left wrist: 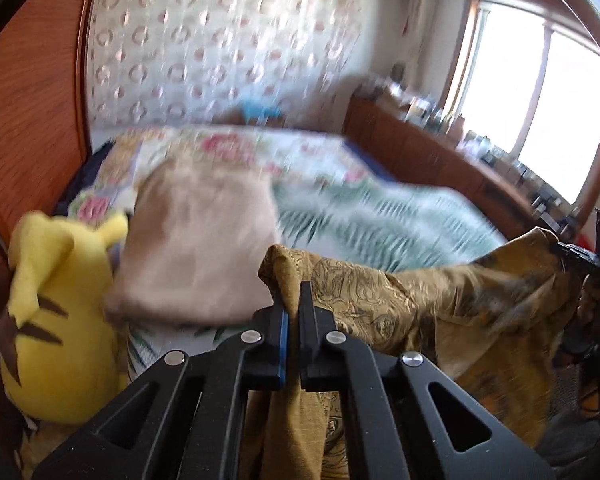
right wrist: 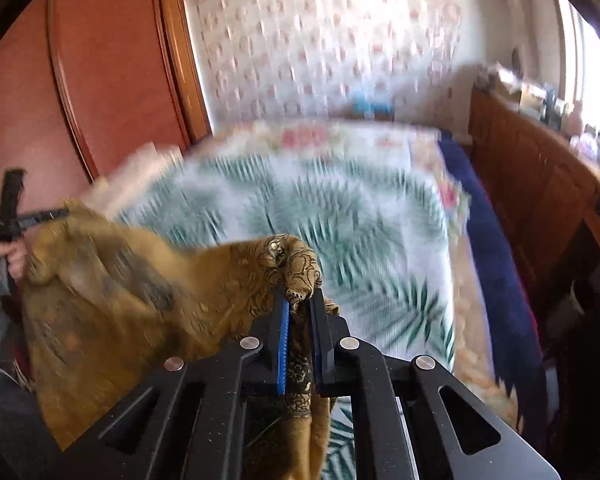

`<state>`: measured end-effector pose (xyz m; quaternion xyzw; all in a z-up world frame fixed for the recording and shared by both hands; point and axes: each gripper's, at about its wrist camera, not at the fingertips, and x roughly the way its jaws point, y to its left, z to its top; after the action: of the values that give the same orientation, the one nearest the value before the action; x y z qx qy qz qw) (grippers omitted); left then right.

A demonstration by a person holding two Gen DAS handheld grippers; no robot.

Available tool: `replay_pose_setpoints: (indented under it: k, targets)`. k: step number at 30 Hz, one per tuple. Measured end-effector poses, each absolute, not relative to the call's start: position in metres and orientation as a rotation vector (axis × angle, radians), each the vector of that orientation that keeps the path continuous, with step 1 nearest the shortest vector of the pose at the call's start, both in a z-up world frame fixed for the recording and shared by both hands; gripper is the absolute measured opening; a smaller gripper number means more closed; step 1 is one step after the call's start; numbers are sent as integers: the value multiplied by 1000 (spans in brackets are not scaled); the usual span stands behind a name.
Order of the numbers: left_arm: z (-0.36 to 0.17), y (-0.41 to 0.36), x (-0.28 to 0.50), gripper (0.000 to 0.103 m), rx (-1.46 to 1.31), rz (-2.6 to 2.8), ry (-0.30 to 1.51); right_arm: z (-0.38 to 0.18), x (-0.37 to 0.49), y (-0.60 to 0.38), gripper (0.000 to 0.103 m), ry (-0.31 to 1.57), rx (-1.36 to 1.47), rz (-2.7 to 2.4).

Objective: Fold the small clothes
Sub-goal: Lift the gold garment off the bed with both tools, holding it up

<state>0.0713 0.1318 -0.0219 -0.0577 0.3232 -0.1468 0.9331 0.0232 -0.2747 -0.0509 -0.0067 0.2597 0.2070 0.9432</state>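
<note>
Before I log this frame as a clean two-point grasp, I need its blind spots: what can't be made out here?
- Mustard garment: its lower part, behind the left claw in the left wrist view; kind unclear.
- Same garment in the right wrist view: motion-blurred, hem behind the right claw.
- Bedspread: print smeared in both.
- Dresser clutter: blurred, small.
</note>
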Motion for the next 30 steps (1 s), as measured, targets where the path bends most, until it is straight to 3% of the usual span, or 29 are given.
replay_pose_setpoints:
  k: [6,17,24,30]
  targets:
    - [63,128,40,4,-132,-332,453,41,-30,-274,8,304,-38,422]
    - [178,147,39,4,-137,-279,230,170,-62,-278,8,121,-121,376]
    - [171,154,100,4,-120,-193,256,179,-19,-252,8,137,-153,328]
    - [111,147,165,4,-69,-116,366,128,71,-228,8,299,-167,268]
